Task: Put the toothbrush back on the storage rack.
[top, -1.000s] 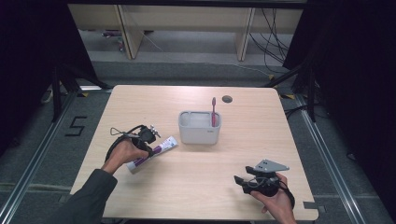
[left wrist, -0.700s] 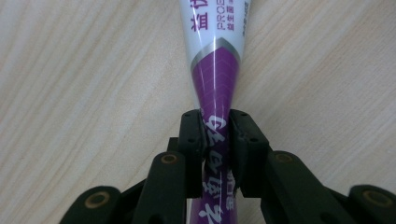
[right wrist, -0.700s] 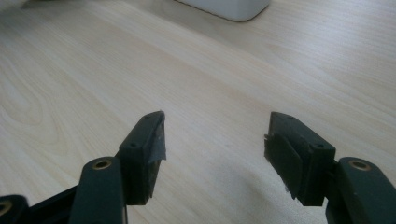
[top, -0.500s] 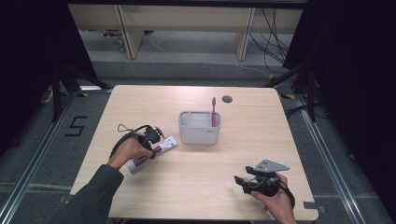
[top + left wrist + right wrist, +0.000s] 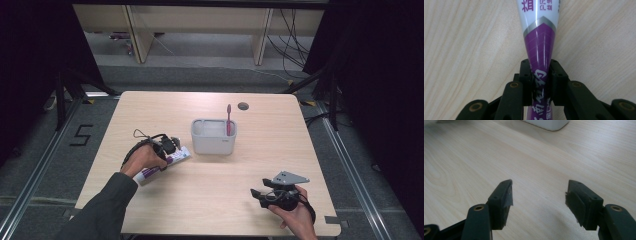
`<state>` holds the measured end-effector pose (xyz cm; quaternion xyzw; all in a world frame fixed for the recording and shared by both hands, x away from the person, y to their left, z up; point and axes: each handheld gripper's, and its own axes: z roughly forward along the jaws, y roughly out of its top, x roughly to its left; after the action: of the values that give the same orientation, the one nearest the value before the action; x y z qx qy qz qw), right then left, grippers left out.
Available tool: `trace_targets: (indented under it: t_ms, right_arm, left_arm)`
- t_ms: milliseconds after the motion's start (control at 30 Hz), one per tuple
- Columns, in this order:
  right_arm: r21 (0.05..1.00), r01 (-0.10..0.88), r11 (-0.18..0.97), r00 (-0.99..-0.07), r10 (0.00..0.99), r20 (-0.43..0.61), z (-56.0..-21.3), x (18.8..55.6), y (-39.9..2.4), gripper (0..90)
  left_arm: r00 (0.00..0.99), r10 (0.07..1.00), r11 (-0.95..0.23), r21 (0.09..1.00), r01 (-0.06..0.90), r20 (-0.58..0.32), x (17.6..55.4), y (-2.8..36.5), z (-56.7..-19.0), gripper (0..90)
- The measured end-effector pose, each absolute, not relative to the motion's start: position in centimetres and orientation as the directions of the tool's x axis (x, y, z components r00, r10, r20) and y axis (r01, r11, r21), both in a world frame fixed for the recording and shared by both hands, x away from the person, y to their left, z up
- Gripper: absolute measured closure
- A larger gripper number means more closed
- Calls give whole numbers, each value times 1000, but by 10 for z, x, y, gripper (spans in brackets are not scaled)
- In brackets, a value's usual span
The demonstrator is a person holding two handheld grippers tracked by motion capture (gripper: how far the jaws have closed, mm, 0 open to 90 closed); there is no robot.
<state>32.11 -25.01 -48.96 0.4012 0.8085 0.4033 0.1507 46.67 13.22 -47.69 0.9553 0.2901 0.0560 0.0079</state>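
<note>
Lying flat on the light wooden surface point(image 5: 210, 200), the purple and white toothpaste tube point(image 5: 541, 45) is pinched by the left gripper point(image 5: 539, 75) at its purple, narrow end. In the left gripper view the two black fingers point(image 5: 525, 75) press on both sides of the tube, and they have just been closing a little more on it. The printed characters on the tube are cut off at the top and bottom edge of this view, so the brand cannot be read. In the high view the person's left hand point(image 5: 144, 159) covers the middle of the tube point(image 5: 181, 155), and both of its ends stick out, one toward the white holder point(image 5: 214, 139) and one toward the sleeve point(image 5: 107, 205).

The holder stands near the middle of the surface, with a pink toothbrush point(image 5: 229, 120) upright in it; its inside is hard to make out. A small dark round spot point(image 5: 243, 106) lies behind it.

The right gripper point(image 5: 257, 194) rests near the front edge on the right, well apart from the tube. Its fingers point(image 5: 504, 195) stand wide with nothing between them, and one corner of the holder is cut off at the top of the right gripper view.
</note>
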Motion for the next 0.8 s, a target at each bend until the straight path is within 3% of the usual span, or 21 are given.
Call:
trace_targets:
  t_ms: [367,633,767,800]
  right_arm:
    - [764,551,335,-620,777,106,-489,321,-250,389]
    - [772,534,346,-627,774,86,-489,322,-252,388]
    - [761,568,312,-604,786,129,-489,320,-250,388]
    - [761,568,312,-604,786,129,-489,320,-250,388]
  left_arm:
    - [829,555,-823,186,536,68,456,142,-450,767]
    - [799,598,-754,387,530,70,451,165,-423,767]
    - [770,635,-673,532,513,61,449,176,-408,766]
    - [770,635,-673,532,513,61,449,176,-408,766]
